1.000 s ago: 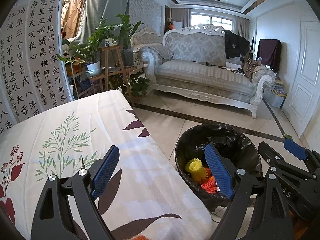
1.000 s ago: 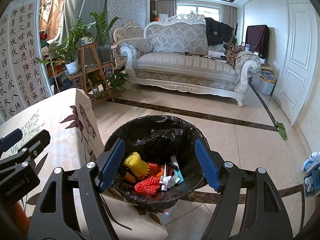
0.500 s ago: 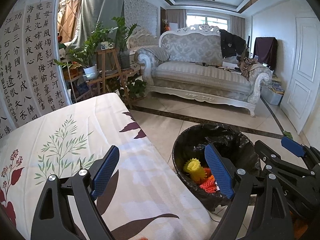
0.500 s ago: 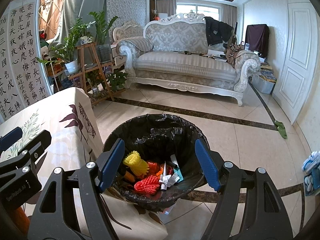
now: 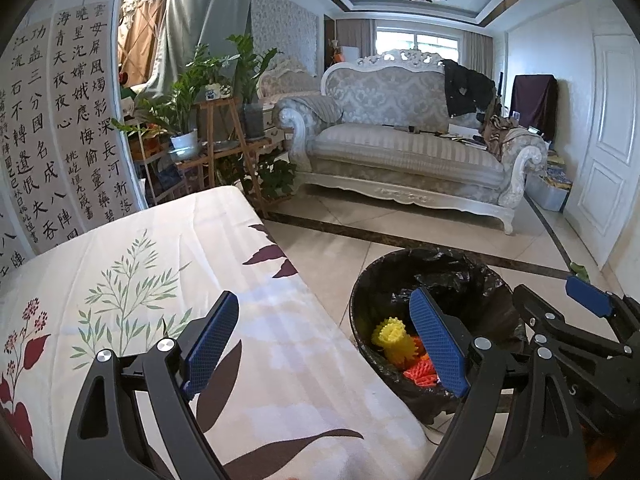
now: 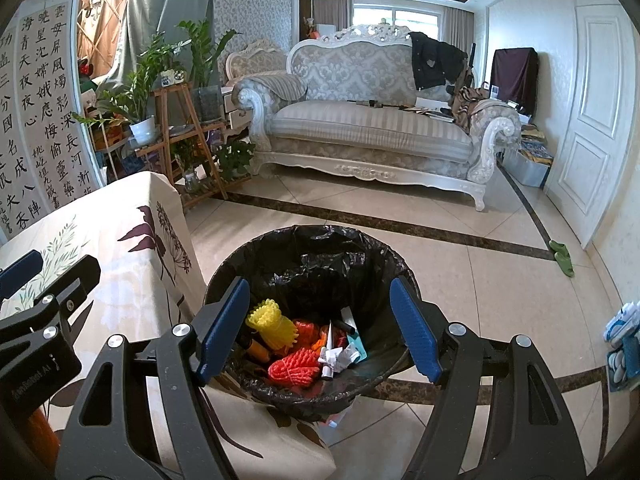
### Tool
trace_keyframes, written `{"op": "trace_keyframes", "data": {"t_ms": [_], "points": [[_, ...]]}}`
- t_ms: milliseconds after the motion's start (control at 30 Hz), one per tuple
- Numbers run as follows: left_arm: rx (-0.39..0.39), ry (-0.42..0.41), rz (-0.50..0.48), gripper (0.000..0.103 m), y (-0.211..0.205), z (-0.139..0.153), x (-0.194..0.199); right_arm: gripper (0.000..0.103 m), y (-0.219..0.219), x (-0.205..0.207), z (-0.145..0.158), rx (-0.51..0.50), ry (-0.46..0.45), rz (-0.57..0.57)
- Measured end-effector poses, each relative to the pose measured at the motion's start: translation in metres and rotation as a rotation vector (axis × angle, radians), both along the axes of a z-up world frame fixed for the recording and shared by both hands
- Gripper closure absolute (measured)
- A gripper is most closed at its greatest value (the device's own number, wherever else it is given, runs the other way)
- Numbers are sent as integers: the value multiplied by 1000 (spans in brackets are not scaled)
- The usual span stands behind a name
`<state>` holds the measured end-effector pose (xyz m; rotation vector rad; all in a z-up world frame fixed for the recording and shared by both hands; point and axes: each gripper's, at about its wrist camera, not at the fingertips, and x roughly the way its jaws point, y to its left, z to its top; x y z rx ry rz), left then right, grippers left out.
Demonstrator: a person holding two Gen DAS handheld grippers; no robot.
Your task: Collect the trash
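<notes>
Behind your two tools lies a bright living room: a white carved sofa point(image 6: 372, 120) against the far wall, a wooden plant stand point(image 6: 184, 136) with green plants on the left, calligraphy panels point(image 5: 60, 120) beside it, and a pale tiled floor point(image 6: 460, 280) with a dark stripe. Your worktop point(image 5: 180, 280) carries a cream cloth with printed leaves and red flowers, and nothing lies on the part that shows.

Compared with one second ago, almost nothing differs. Both tools keep the same place and the same opening, and only the left view has shifted a little, so the bin sits slightly more to the left in it.

Your left tool point(image 5: 324, 344) stands released, with wide jaws and nothing between them, above the edge of the worktop. Your right tool point(image 6: 320, 330) is also released, jaws apart and nothing gripped, and it hovers over the trash bin point(image 6: 280, 248).

The bin stands on the floor just beside the corner of the worktop. It is round and lined with a wrinkled black bag. The trash is inside, at the bottom: a yellow foam net point(image 6: 272, 322), an orange-red foam net point(image 6: 294, 368), crumpled white paper point(image 6: 334, 358), and a light blue piece point(image 6: 360, 350) next to the paper. Some small parts under them are too mixed to tell.
</notes>
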<state>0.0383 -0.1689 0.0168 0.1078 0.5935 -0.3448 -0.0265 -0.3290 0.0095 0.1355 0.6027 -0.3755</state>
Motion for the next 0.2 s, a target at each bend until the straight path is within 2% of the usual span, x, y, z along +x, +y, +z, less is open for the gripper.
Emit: {"op": "trace_keyframes", "data": {"t_ms": [200], "points": [[-6, 14, 1, 18, 4, -1, 4, 32, 2, 0, 1, -2, 0, 3]]}}
